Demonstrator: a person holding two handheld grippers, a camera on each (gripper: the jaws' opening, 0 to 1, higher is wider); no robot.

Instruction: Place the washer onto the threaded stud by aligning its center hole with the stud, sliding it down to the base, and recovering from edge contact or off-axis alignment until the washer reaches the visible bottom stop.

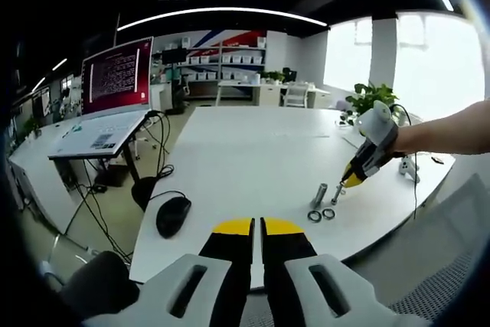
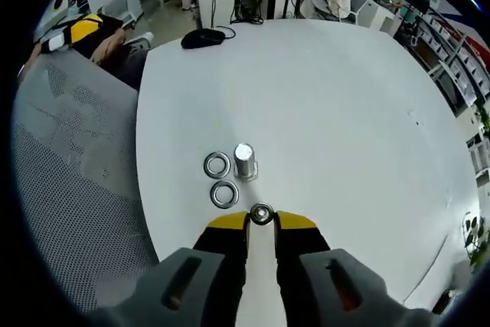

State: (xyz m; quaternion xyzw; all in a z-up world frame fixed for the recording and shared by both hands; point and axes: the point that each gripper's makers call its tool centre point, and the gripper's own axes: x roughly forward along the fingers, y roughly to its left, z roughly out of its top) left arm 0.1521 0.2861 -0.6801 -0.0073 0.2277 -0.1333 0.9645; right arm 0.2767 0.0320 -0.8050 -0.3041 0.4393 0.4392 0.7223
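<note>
Right claw [image 2: 261,222] is clenched on a washer [image 2: 262,213] beside the threaded stud [image 2: 244,160]. Left claw [image 1: 257,225] is clenched, grasping nothing, off the bench [image 1: 253,151] edge.

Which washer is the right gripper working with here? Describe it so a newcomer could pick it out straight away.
On the white table, find the upright threaded stud near the close edge. Two washers lie flat left of it. The one in play is the third washer, pinched between the yellow tips of the right gripper rather than lying free.
</note>
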